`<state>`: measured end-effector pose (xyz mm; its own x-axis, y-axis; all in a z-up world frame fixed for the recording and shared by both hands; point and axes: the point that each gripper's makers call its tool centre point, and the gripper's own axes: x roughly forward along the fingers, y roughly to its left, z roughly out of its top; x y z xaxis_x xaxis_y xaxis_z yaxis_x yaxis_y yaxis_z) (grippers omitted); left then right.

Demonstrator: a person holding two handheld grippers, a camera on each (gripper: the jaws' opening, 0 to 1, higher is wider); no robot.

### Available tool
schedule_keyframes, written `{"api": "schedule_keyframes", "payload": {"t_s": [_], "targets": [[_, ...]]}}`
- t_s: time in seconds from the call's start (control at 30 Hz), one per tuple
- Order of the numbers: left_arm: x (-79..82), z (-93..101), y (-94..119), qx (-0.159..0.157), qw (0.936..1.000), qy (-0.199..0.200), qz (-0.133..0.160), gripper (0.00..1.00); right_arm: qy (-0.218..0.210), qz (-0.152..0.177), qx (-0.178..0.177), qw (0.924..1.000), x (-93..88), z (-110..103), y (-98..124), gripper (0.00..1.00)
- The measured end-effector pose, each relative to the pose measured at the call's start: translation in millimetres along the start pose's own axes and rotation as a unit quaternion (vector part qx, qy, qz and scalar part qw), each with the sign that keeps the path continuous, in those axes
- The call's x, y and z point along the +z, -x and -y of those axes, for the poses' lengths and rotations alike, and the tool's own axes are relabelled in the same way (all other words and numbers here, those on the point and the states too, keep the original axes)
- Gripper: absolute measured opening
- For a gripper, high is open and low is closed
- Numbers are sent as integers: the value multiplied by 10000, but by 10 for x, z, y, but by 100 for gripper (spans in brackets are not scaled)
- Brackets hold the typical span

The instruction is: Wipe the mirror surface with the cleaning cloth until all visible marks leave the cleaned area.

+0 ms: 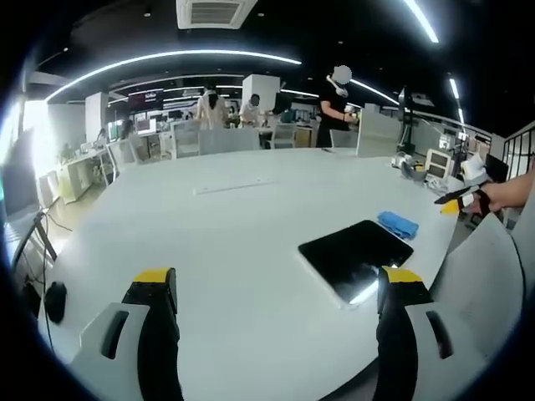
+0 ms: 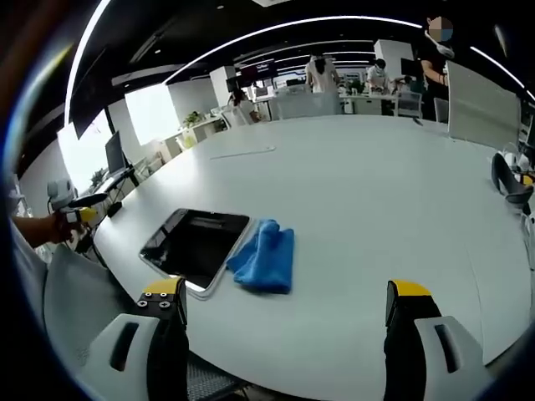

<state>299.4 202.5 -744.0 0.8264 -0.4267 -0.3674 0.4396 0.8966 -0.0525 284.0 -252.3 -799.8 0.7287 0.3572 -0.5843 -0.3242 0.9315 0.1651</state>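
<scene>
- Big open-plan office with curved ceiling light strips, desks and a few people standing at the back; up front is a wide white table (image 1: 251, 217).
- In the left gripper view, the left gripper (image 1: 276, 288) hangs over the near edge of the table, jaws spread wide, nothing between them.
- To the right of that, the mirror (image 1: 355, 255) lies flat on the table, dark and glossy, and the blue cleaning cloth (image 1: 398, 224) sits just beyond its far corner.
- In the right gripper view, the cloth is bunched up right against the mirror's right edge.
- The right gripper (image 2: 284, 302) is also wide open and empty, hovering near the table edge, cloth and mirror just ahead of its left jaw.
</scene>
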Motion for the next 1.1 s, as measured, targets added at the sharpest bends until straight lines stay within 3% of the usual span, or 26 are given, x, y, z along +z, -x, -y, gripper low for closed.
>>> {"api": "schedule_keyframes", "payload": {"t_s": [0.43, 0.77, 0.9, 1.1], "targets": [[7, 121, -41, -60, 10000, -23, 8, 99, 3, 33, -98, 9999, 192, 6, -58, 96], [-45, 203, -82, -87, 9999, -65, -17, 99, 294, 147, -21, 9995, 664, -128, -219, 95], [-41, 210, -111, -92, 9999, -81, -19, 99, 390, 108, -118, 9991, 741, -108, -301, 89], [-186, 285, -200, 64, 9994, -317, -124, 99, 393, -38, -180, 9991, 779, -163, -504, 77]]}}
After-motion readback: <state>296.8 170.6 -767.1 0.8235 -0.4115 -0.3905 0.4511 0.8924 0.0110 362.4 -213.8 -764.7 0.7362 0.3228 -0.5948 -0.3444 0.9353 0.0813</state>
